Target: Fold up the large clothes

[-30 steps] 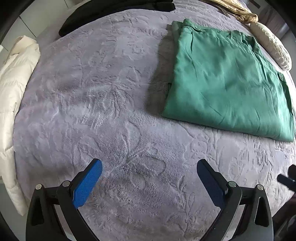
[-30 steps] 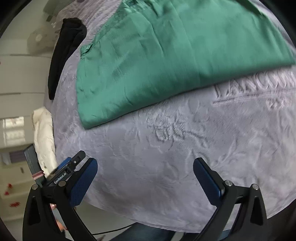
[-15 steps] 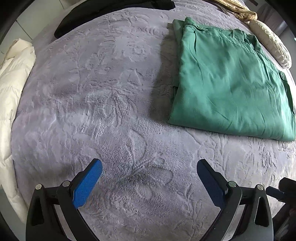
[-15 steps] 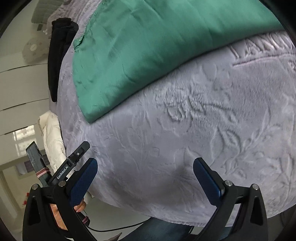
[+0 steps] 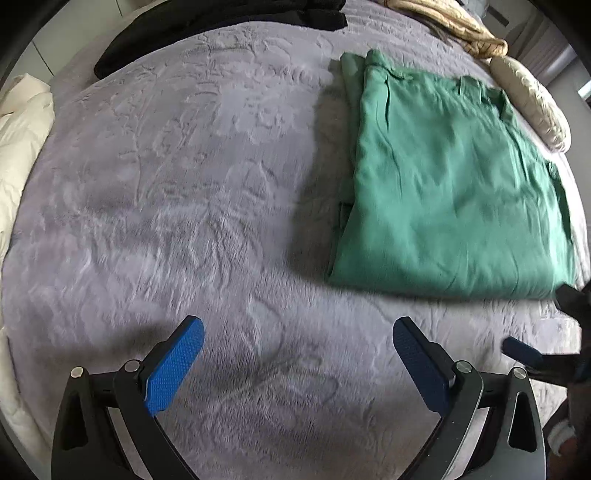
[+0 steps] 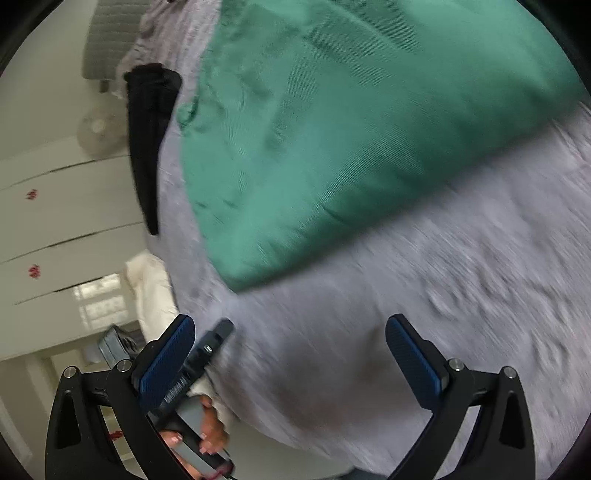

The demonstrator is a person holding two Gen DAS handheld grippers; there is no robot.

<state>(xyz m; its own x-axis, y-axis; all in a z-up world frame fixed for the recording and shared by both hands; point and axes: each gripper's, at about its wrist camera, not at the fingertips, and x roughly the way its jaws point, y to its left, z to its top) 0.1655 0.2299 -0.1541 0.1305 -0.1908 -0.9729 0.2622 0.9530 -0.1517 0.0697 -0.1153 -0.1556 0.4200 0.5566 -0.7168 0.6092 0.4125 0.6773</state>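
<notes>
A green garment (image 5: 450,192) lies folded flat on the grey embossed blanket (image 5: 184,184), to the upper right in the left wrist view. It fills the upper half of the right wrist view (image 6: 351,129). My left gripper (image 5: 297,354) is open and empty above bare blanket, short of the garment's near-left corner. My right gripper (image 6: 290,350) is open and empty above the blanket, just short of the garment's near edge. The right gripper's fingertips (image 5: 521,350) show at the right edge of the left wrist view.
A black garment (image 5: 207,29) lies along the far edge of the bed and shows in the right wrist view (image 6: 147,140). A cream quilted coat (image 5: 18,147) hangs off the left side. A beige knit (image 5: 454,26) and a pillow (image 5: 532,103) lie at the far right. White cupboards (image 6: 55,206) stand beyond the bed.
Both grippers have moved forward towards the green garment, which looms larger in both views. The right wrist view has tilted and blurred with motion. Both grippers stayed open.
</notes>
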